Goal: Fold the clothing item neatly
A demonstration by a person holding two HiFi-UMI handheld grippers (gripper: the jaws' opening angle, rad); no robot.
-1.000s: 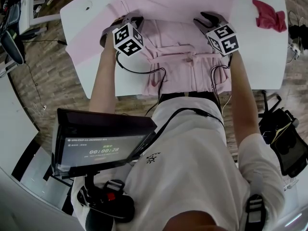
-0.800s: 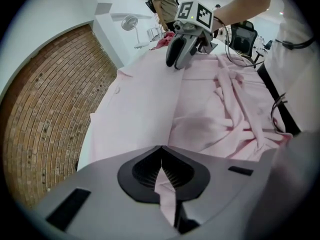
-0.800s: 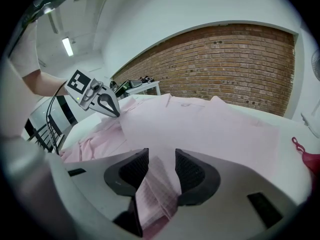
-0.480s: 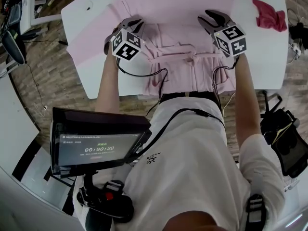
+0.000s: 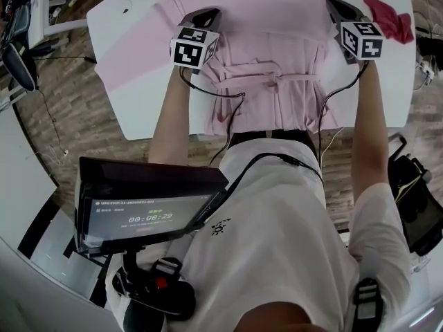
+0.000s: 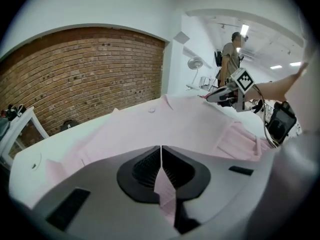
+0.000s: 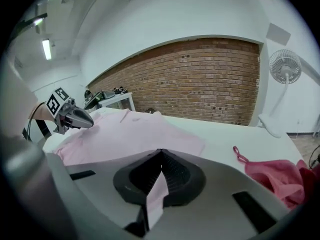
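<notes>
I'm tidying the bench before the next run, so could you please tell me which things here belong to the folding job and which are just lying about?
In the job: pink shirt; left gripper and right gripper, both shut on its fabric; white table under it.
Lying about: red cloth; screen; fan.

I saw an evenly bright room, lit from above by long white ceiling tube lamps [image 7: 46, 49]. The white flat tabletop [image 5: 111, 30] looked slightly washed out, and the pale pink fabric garment [image 5: 263, 19] carried only soft shadows in its folds. Both gripper views bowed strongly toward dark, vignetted corners, and their nearest foreground was soft.
</notes>
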